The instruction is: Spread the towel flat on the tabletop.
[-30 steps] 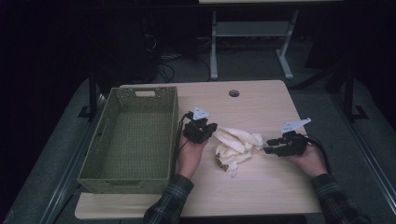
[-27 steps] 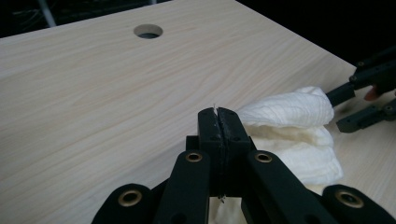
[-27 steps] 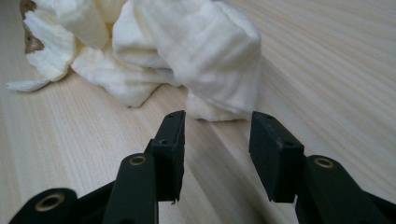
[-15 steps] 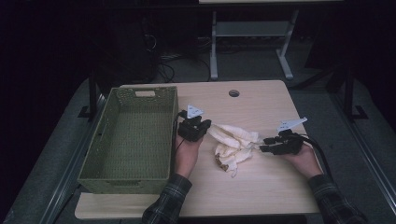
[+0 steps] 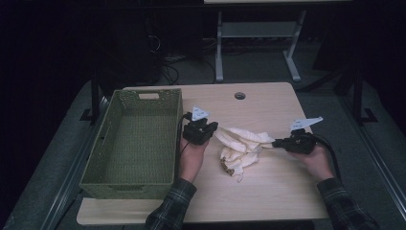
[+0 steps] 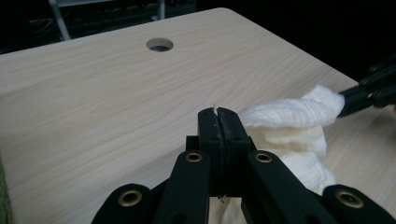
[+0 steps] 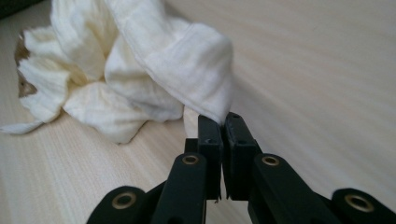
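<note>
Since the earlier frames, my right claw (image 5: 275, 143) had just been closing, and its jaws now pinched the near edge of the cream cloth (image 5: 239, 148), a fold of it rising right at the tips in the right gripper view (image 7: 187, 60). Both hands had barely shifted on the worktop (image 5: 268, 191). My left claw (image 5: 210, 128) sat with its jaws pressed together at the cloth's other end; in the left gripper view a thin edge of fabric appeared between the tips, so I took it as clamped on the cloth (image 6: 289, 121). That cloth lay crumpled mid-worktop, stretched a little between the two claws, just beside the green woven basket (image 5: 110, 143), which stood to the left.
</note>
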Available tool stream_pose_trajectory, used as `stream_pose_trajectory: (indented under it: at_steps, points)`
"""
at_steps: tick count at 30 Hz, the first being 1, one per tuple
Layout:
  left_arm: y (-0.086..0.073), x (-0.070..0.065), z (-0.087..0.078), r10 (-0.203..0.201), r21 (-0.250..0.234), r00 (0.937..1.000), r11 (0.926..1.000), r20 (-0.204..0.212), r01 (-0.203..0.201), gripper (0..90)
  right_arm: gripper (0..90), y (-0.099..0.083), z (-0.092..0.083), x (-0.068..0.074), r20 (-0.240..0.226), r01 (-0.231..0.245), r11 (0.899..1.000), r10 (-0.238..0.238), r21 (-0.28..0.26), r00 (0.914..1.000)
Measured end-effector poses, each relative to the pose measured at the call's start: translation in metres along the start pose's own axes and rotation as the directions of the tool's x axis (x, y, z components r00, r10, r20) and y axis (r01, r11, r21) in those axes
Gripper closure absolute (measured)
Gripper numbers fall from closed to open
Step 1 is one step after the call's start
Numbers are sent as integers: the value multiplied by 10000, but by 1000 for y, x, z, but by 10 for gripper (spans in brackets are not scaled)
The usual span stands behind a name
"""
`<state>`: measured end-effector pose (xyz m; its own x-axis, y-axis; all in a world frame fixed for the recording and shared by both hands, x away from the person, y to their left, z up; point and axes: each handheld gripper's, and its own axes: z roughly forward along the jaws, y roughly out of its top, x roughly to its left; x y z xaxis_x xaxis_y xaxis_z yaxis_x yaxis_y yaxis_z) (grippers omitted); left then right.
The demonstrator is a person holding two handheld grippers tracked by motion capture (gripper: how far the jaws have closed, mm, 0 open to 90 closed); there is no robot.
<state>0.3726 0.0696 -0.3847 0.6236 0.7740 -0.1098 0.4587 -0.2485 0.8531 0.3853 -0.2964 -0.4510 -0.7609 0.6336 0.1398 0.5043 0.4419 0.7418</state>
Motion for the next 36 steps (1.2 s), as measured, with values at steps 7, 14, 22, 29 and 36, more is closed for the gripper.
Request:
stream_pose_trajectory:
  at_steps: [7,14,22,29,36]
  points:
    - [12,-4,-1,309,-22,9994,9995,155,-309,892,871,13,-41,-4,606,389,9988,-371,-295,9975]
    - [28,-2,18,403,158,9992,9991,7,-403,891,870,30,-53,-18,753,765,9969,-749,-191,9943]
    - [31,17,63,193,852,9974,9963,-699,-134,890,866,42,-21,-46,479,239,9991,-256,357,9985]
    - [24,37,94,41,1506,9913,9885,-1315,159,883,862,48,6,-63,462,8,9963,-48,863,9989]
    - [23,45,103,-47,1603,9807,9864,-1957,368,707,742,54,10,-81,1433,-312,9966,200,768,9895]
